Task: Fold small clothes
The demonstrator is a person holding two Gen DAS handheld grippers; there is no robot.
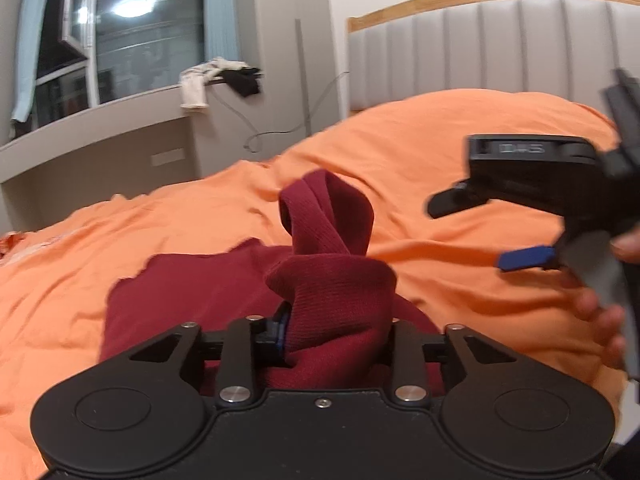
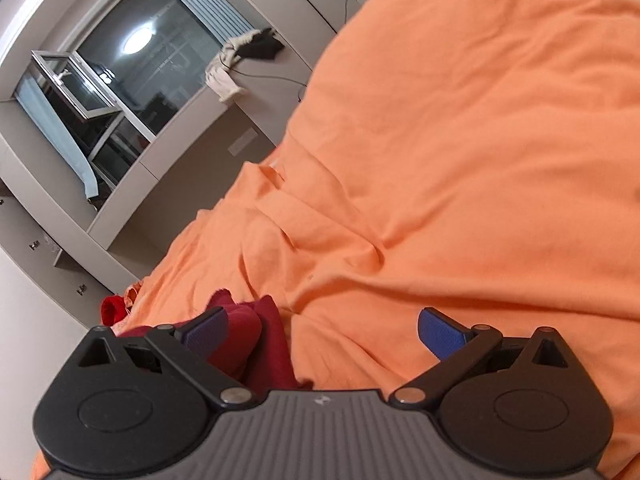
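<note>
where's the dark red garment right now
The dark red garment lies on the orange bedcover, low and central in the left wrist view, one bunched end between the left tongs.

The left hand-held gripper (image 1: 338, 336) fills the bottom of its own view, its jaws partly apart with dark red fabric bunched between them, hiding most of the blue pads. The right hand-held gripper (image 2: 322, 332) sits at the bottom of its view, blue fingertips (image 2: 440, 330) spread wide with nothing between them. At the right edge of the left view, the person's fingers (image 1: 604, 320) wrap its handle.
</note>
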